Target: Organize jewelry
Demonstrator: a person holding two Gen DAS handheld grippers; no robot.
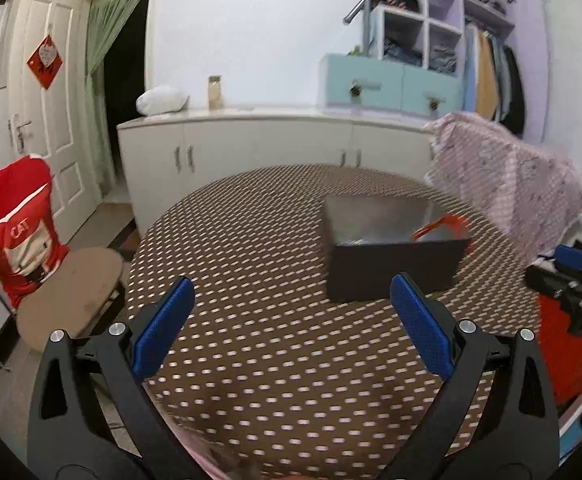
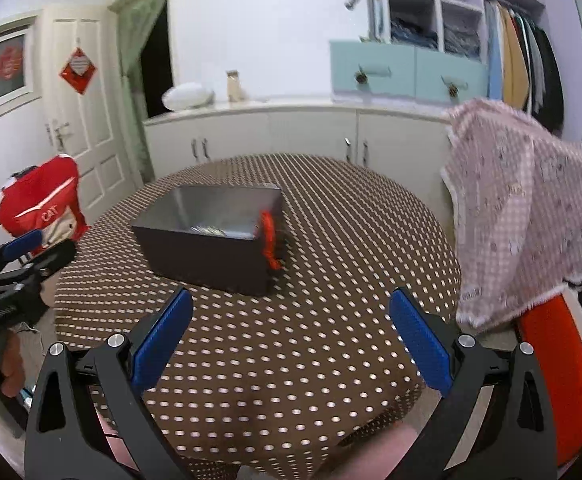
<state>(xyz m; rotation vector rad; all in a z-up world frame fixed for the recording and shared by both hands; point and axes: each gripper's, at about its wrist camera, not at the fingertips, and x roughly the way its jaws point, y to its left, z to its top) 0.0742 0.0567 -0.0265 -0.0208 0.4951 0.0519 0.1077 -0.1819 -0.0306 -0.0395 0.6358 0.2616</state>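
We hold our left gripper above the near edge of the round table, which wears a brown cloth with pale dots. Its jaws stand wide apart, and nothing lies between the blue pads. Our right gripper hangs over the near edge as well, its jaws equally spread and empty, the blue pads bare.

The dark open box stands toward the middle of the table, well apart from both grippers. A red cord hangs over the box's right-hand wall and trails down its outside; in the left wrist view the same cord shows as an orange-red loop at the box's right wall. Something pale and shiny lies on the bottom of the box, but we cannot tell what it is.

In the right wrist view the left gripper shows at the left edge of the table, gripped by a hand. In the left wrist view the right gripper shows at the table's right edge.

A pink checked cloth drapes over something beside the table's right edge. A chair with a red cover stands off the table's left edge. Beyond the far edge runs a white cabinet.
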